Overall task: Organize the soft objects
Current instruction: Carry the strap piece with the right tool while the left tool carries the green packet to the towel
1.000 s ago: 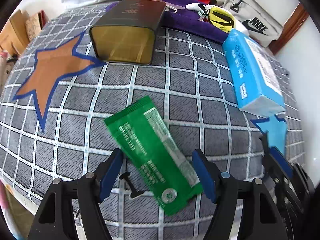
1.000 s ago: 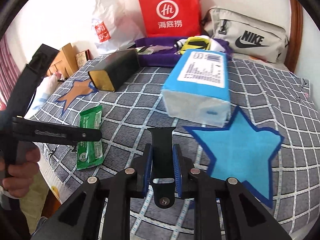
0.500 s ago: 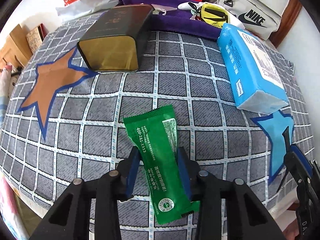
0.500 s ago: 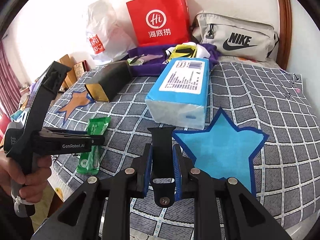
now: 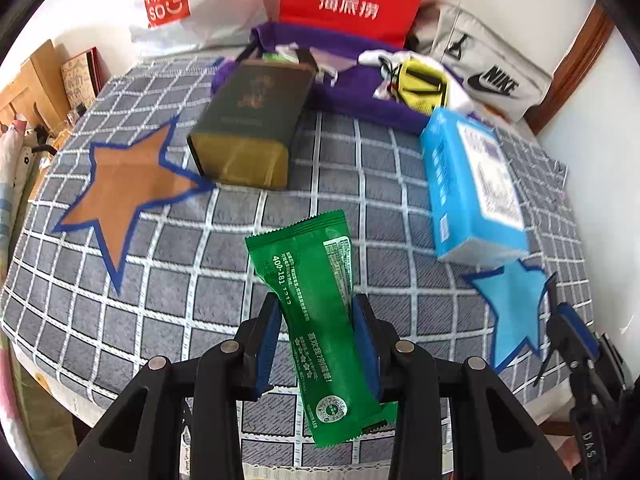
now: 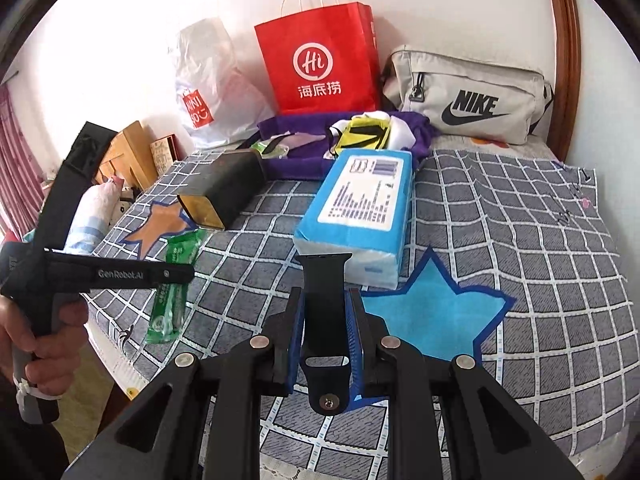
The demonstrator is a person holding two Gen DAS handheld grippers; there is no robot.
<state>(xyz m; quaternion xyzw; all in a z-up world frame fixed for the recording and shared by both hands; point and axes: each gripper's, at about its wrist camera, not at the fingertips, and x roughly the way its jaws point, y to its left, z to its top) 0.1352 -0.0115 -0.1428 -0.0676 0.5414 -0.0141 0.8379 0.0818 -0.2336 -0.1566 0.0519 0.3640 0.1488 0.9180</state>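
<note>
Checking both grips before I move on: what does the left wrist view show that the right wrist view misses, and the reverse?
Left wrist only: the left gripper with jaws shut on the green foil sachet, printed text readable.

Right wrist only: the right gripper shut on the black rubber watch strap; the hand holding the left tool.

Both: blue tissue pack, dark rectangular tin, checked grey bedsheet, red paper bag.

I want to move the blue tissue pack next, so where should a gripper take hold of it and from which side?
Judging by its pose, grip the blue tissue pack across its narrow width, jaws on the two long sides, coming from above; it lies flat, label up, and looks soft.
</note>
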